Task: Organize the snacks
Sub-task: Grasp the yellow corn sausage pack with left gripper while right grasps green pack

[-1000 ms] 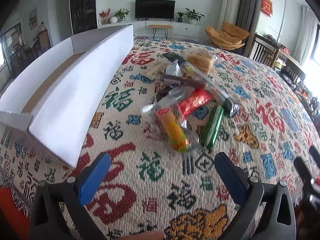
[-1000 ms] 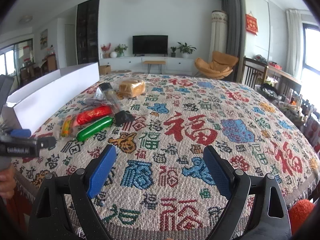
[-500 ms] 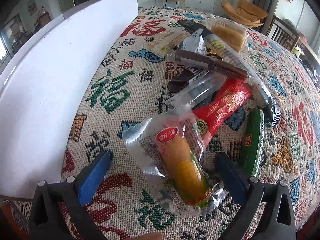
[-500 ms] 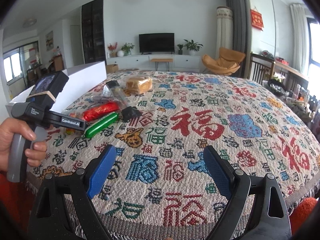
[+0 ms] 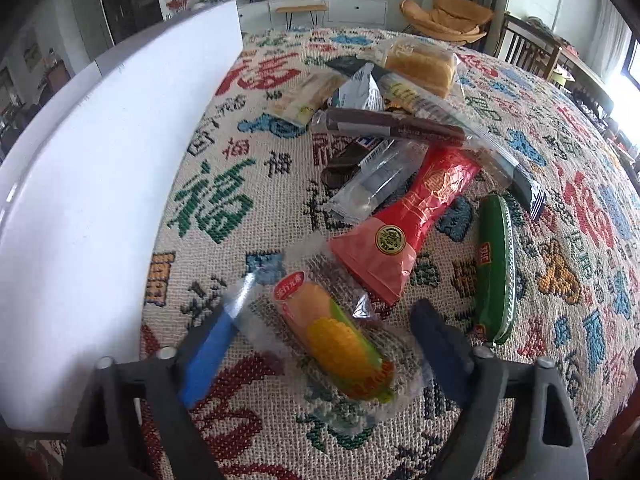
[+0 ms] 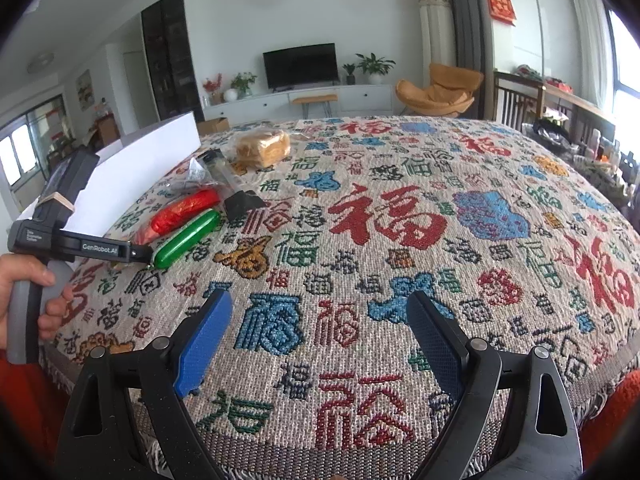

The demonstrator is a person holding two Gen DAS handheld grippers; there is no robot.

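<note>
A clear packet with a yellow corn-print sausage [image 5: 340,340] lies on the patterned tablecloth [image 5: 224,200], nearest of a snack pile. My left gripper [image 5: 322,312] points down over it with a blue finger on each side; its jaws are closing, and the pads do not visibly press the sausage. Behind it lie a red packet [image 5: 408,224], a green stick packet [image 5: 494,268], a clear-wrapped bar [image 5: 372,184], a brown stick [image 5: 392,126] and bagged bread [image 5: 420,64]. My right gripper [image 6: 318,300] stands open above bare cloth, nothing between its fingers.
A long white cardboard box [image 5: 100,160] stands along the left of the pile, close to the left finger. In the right wrist view a person's hand [image 6: 24,280] holds the left gripper's handle at the table's left edge. The cloth's fringed front edge [image 6: 320,464] is near.
The left gripper came down and in toward the pile until the corn packet sat between its fingers, and its jaws have narrowed. The right gripper has stayed in place.
</note>
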